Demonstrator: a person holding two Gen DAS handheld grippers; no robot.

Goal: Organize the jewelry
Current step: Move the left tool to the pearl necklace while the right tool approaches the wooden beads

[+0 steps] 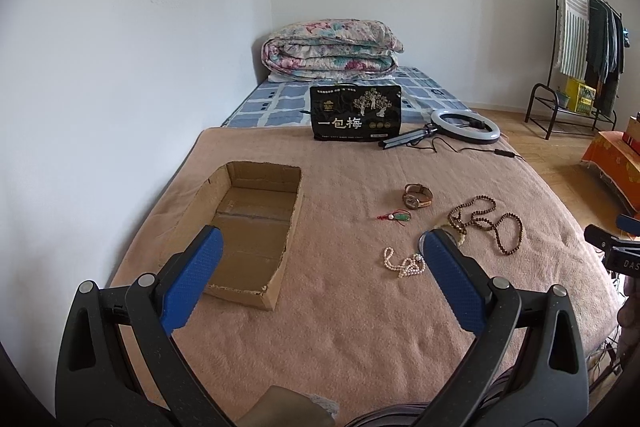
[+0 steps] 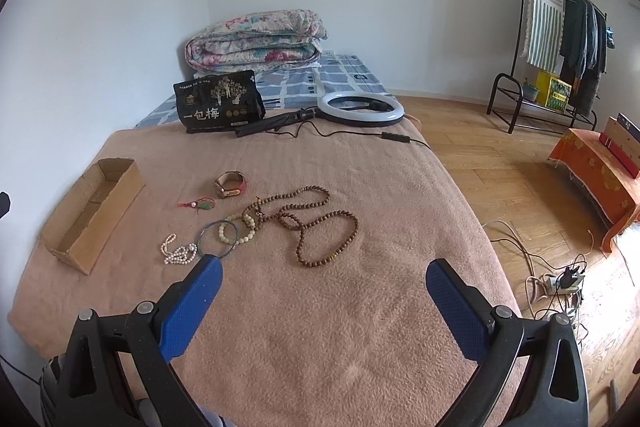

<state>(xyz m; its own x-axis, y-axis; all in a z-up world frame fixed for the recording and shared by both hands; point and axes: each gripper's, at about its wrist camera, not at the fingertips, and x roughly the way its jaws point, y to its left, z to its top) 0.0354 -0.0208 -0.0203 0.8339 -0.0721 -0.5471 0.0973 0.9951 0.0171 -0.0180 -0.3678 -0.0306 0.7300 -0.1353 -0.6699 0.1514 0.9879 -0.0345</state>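
Observation:
An open, empty cardboard box (image 1: pixel 252 227) (image 2: pixel 94 211) lies on the left of the tan blanket. Jewelry lies to its right: a watch (image 1: pixel 418 195) (image 2: pixel 230 185), a green pendant on red cord (image 1: pixel 396 217) (image 2: pixel 198 205), a pearl strand (image 1: pixel 404 264) (image 2: pixel 178 254), a long brown bead necklace (image 1: pixel 486 223) (image 2: pixel 316 223), pale bead bracelets (image 2: pixel 236 229) and a thin metal bangle (image 2: pixel 218 239). My left gripper (image 1: pixel 322 239) is open above the blanket between box and pearls. My right gripper (image 2: pixel 324 271) is open, near the brown beads; it also shows at the left wrist view's right edge (image 1: pixel 612 247).
A black snack bag (image 1: pixel 356 113) (image 2: pixel 220 101), a ring light with tripod and cable (image 1: pixel 466 125) (image 2: pixel 360 109) and a folded floral quilt (image 1: pixel 332 47) lie at the far end. On the floor at right are a clothes rack (image 2: pixel 560 27), an orange-covered stool (image 2: pixel 596 171) and a power strip with cables (image 2: pixel 560 283).

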